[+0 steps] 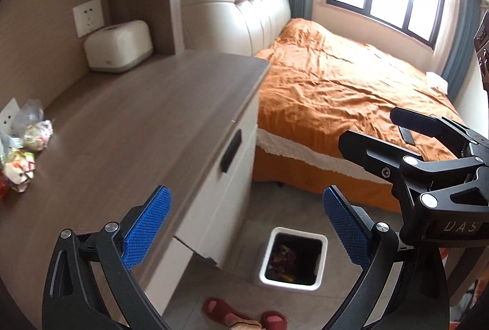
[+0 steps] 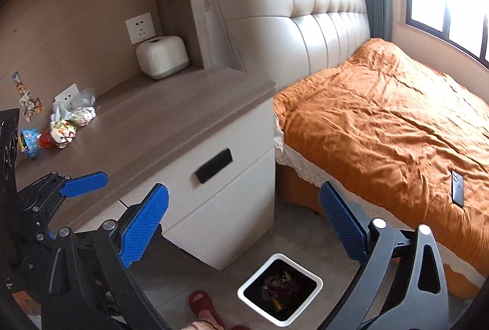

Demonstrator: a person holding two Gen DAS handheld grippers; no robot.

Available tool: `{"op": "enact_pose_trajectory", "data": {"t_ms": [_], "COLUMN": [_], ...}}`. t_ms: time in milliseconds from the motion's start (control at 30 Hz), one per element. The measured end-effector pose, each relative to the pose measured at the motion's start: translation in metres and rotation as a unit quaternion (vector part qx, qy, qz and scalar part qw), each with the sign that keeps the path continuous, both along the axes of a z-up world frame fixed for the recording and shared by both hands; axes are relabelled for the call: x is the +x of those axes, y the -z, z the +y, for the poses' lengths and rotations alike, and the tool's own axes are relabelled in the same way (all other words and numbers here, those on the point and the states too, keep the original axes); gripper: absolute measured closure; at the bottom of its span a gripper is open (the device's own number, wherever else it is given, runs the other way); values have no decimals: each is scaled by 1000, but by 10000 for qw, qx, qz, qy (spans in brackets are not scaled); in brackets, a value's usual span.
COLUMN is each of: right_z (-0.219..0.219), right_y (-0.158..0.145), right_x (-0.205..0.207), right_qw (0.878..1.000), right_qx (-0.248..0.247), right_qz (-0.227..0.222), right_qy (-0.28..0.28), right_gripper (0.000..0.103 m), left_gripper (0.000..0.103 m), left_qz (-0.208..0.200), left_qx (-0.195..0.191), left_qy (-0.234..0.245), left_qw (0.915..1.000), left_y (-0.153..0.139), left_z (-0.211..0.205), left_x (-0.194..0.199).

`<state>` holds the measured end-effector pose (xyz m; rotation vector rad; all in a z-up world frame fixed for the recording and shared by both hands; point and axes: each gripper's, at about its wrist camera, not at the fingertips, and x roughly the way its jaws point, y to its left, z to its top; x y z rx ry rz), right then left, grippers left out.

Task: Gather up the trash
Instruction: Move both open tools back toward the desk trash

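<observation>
Fingers spread on left gripper [image 1: 246,226] and right gripper [image 2: 244,226], both above bin [image 2: 279,288].

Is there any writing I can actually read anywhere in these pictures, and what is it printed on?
"DAS": pale letters on the black body of the right gripper, cut off at the picture's edge.
Crumpled printed snack wrappers on the grey-brown wooden cabinet top: print too blurred to read.
Colourful stickers on the wall: unreadable.

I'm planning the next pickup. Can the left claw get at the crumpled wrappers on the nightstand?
Probably yes. The left claw is open and empty, and the bare nightstand top lies between it and the crumpled wrappers, with nothing in between.
</observation>
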<state>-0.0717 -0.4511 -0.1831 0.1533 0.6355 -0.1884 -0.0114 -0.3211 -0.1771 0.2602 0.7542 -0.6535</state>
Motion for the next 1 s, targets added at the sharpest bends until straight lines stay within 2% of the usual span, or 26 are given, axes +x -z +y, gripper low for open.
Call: {"op": "enact_pose_trajectory", "data": {"t_ms": [200, 433, 600, 700, 1000], "right_z": [35, 78, 108, 131, 178], "right_y": [-34, -61, -63, -62, -49], "right_x": [33, 75, 107, 125, 191], "right_qw": [9971, 9890, 9803, 9728, 9600], "right_qx": [-153, -284, -397, -553, -447], "right_qz": [-290, -456, -334, -389, -233], "right_qy": [-683, -1380, -1906, -2216, -2756], "right_gripper": [4, 4, 4, 4, 4], "left_gripper": [5, 5, 5, 5, 5], "left_qz": [-368, -639, -739, -774, -723], "left_qx": [-94, -254, -324, -220, 92], "left_qy": [-681, -1421, -1883, -2074, -2480], "left_qw": [9970, 9875, 9788, 9749, 9660], "left_y": [-37, -64, -66, -64, -46], "left_z": [45, 90, 124, 142, 182], "left_x": [14, 33, 52, 68, 117]}}
